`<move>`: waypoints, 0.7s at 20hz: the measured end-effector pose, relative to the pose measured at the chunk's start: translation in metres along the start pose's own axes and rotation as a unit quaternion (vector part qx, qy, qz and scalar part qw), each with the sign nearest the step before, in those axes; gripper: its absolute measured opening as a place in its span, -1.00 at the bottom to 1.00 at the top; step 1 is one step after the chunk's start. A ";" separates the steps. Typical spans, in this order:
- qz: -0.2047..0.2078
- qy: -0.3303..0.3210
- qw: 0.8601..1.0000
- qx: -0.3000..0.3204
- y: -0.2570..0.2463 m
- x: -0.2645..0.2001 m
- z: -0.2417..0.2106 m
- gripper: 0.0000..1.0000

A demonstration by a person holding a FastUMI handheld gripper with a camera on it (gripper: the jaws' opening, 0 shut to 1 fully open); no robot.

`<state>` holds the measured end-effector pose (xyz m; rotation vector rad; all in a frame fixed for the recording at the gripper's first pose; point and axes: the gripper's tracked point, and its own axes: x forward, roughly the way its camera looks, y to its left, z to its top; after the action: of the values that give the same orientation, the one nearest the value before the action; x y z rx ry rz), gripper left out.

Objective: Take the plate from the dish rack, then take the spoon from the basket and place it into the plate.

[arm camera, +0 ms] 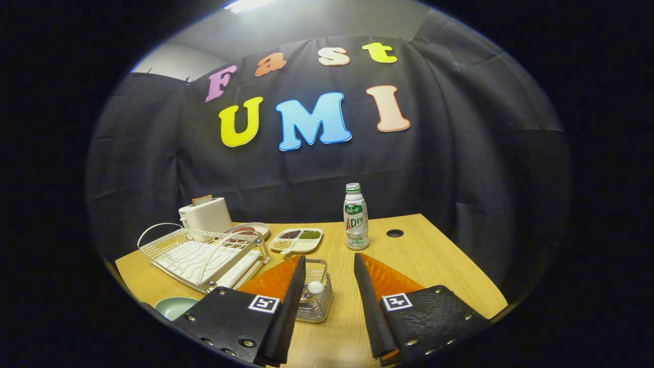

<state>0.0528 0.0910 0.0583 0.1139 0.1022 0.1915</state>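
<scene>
The claw (329, 266) hangs wide and empty above the table (434, 255), the wire basket (314, 291) just ahead between its fingers with the spoon (314, 288) inside. The spoon looks light, stiff and probably slick, best pinched across its handle. The green plate (173, 306) lies near left, below the dish rack (204, 255).

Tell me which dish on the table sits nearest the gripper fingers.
The pale green plate, beside the open gripper and in front of the dish rack. The divided tray and the red-food plate lie beyond the rack.
</scene>
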 end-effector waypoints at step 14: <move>0.026 0.020 0.999 0.010 0.015 0.006 0.006 -0.88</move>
<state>0.0569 0.1064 0.0656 0.1321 0.1420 0.2451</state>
